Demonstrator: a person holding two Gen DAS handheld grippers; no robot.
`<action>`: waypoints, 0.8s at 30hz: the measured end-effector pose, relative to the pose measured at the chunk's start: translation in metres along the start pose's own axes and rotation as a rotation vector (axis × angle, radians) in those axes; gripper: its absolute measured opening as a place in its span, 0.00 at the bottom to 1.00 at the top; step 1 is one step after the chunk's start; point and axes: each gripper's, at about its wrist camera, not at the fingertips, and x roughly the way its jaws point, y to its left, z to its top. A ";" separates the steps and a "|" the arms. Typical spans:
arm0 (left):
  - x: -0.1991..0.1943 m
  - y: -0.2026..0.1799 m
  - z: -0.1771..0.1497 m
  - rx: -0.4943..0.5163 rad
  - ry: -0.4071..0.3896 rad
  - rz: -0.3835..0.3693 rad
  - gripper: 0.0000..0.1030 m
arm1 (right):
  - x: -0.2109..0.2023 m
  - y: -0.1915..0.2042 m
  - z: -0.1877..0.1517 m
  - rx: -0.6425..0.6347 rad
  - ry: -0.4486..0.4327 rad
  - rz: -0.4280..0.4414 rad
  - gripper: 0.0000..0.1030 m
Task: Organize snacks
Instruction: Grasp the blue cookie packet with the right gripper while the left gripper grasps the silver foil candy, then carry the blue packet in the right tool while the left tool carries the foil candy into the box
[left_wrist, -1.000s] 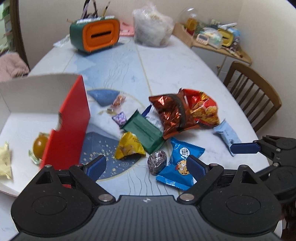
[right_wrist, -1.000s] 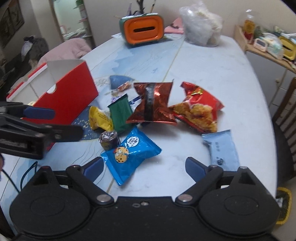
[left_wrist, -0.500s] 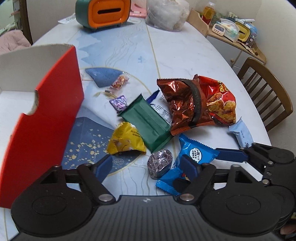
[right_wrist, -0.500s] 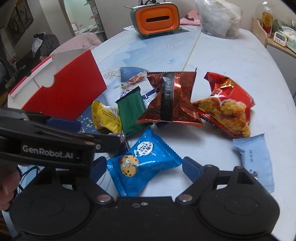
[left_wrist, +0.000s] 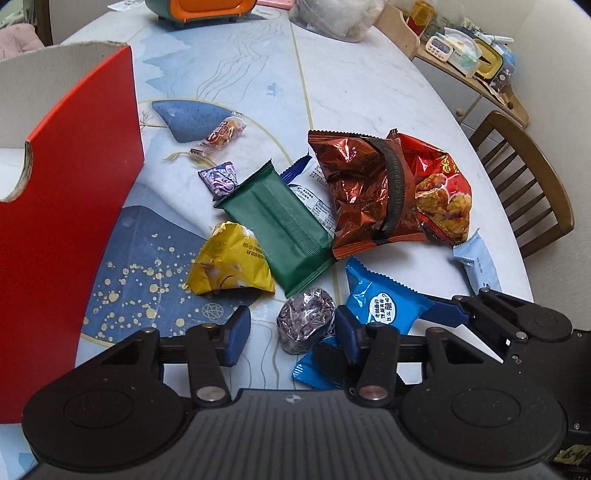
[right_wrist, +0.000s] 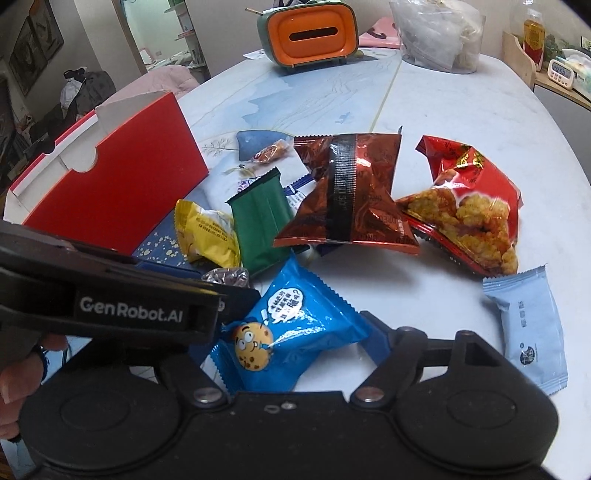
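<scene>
On a marble table strewn with snacks, the left gripper closes around a dark foil sweet, one pad touching, the other apart. The right gripper closes around a blue cookie pack beside it, not yet gripped.

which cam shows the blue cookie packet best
The right wrist view. The blue cookie packet lies almost whole between the closing right tool, cartoon cookie and speech bubble facing the lens. In the left wrist view the packet is cut in two by the left tool's finger, so only its upper part and one lower corner show.
</scene>
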 end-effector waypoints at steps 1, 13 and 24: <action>0.000 0.001 0.000 -0.001 0.000 -0.006 0.42 | 0.000 0.000 0.000 0.003 -0.001 0.000 0.73; -0.006 0.004 -0.002 -0.013 -0.003 -0.034 0.28 | -0.015 0.004 -0.005 0.007 -0.024 -0.004 0.51; -0.039 0.008 -0.015 0.009 -0.029 -0.045 0.28 | -0.035 0.017 -0.013 0.030 -0.046 -0.046 0.33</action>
